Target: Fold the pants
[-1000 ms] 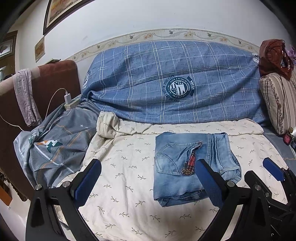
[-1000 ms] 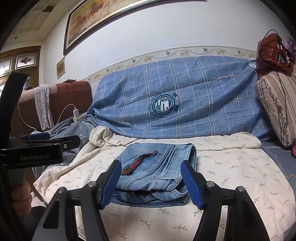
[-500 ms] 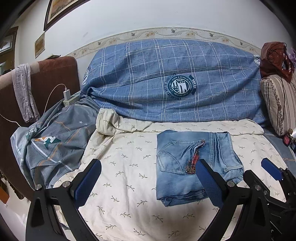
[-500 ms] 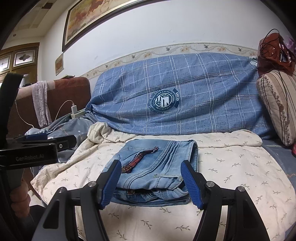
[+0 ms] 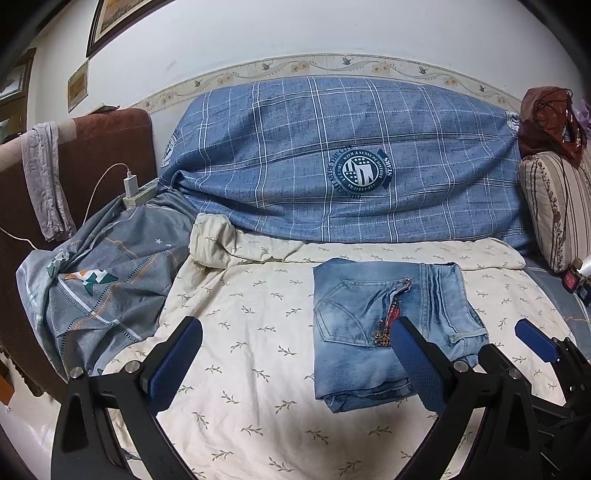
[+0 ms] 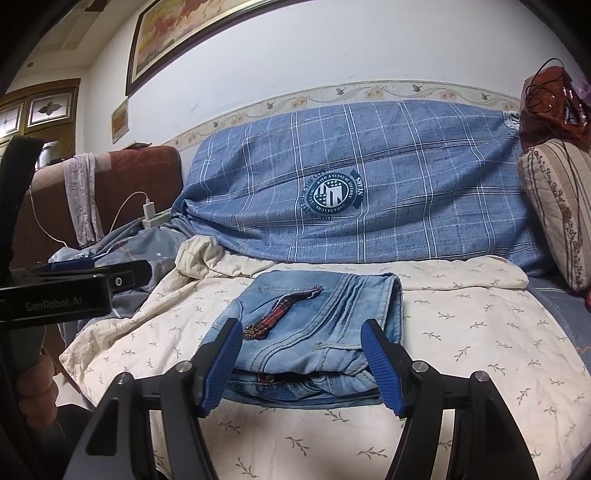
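Bed sheet (image 5: 258,354) carries folded jeans (image 5: 369,332) at 3 o'clock, stacked flat. Left claw (image 5: 295,365), right claw (image 6: 303,363) spread, empty, backed off: fold judged finished.

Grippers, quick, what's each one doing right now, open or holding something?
Left gripper: open, holding nothing.
Right gripper: open, holding nothing, just short of the folded jeans.

pillow (image 5: 554,210): cut by right edge | painting (image 6: 221,33): top cropped

A home bedroom: bedding (image 5: 258,350), pillows (image 5: 554,210), framed painting (image 6: 207,40)
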`<state>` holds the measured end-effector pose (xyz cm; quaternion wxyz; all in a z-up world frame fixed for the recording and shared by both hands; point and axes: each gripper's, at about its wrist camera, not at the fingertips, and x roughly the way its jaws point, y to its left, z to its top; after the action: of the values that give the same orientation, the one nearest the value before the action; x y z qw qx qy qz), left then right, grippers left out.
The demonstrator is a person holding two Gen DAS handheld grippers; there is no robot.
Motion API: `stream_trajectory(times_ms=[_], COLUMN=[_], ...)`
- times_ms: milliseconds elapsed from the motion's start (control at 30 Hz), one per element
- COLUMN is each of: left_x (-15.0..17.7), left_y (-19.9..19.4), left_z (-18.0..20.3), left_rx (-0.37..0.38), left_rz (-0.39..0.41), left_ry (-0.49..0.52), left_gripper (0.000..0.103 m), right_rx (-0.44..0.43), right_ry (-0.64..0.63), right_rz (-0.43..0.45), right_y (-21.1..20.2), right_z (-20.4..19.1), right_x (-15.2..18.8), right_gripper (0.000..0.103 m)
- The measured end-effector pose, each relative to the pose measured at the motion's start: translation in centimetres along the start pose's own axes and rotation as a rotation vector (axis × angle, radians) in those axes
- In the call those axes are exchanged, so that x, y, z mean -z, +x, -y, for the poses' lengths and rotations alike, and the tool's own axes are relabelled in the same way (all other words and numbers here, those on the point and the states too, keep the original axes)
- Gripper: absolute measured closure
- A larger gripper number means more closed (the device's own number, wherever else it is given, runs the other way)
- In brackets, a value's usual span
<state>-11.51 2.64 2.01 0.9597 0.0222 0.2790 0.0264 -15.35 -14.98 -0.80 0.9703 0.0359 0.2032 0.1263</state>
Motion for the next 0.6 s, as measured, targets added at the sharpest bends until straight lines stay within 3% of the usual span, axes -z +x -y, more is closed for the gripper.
stream_trajectory(times_ms=[600], left_x=[0.46], left_y=[0.52], left_z=[-0.49], left_rx=[0.02], left_rz=[0.005], left_ry=[0.003], left_gripper=[0.002], right_rx=[-0.002], right_ry=[-0.018], right_rz=[-0.013], right_y=[0.74], right_z=[-0.67], right_x=[0.17], right_gripper=[0.033])
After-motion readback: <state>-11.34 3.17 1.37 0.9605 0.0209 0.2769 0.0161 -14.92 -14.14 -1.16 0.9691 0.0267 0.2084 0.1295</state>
